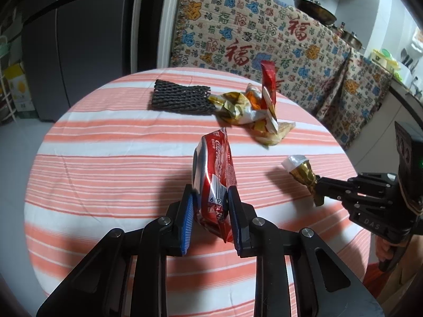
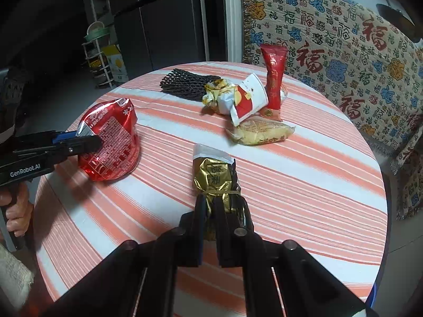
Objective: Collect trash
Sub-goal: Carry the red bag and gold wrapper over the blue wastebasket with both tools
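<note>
My left gripper (image 1: 210,195) is shut on a red foil snack bag (image 1: 215,163) and holds it above the round striped table (image 1: 105,158); the bag also shows in the right wrist view (image 2: 111,142). My right gripper (image 2: 210,206) is shut on a gold foil wrapper with a white end (image 2: 214,177), seen from the side in the left wrist view (image 1: 301,171). Further back on the table lie a black foam net (image 1: 179,97), a crumpled gold-and-white wrapper (image 1: 235,105), a tall red packet (image 2: 273,79) and a yellow packet (image 2: 260,130).
A patterned cloth (image 2: 343,39) hangs over the counter behind and right of the table. A dark fridge (image 1: 79,39) stands at the back left. A shelf rack (image 2: 100,52) is beside it. Pans (image 1: 314,10) sit on the counter.
</note>
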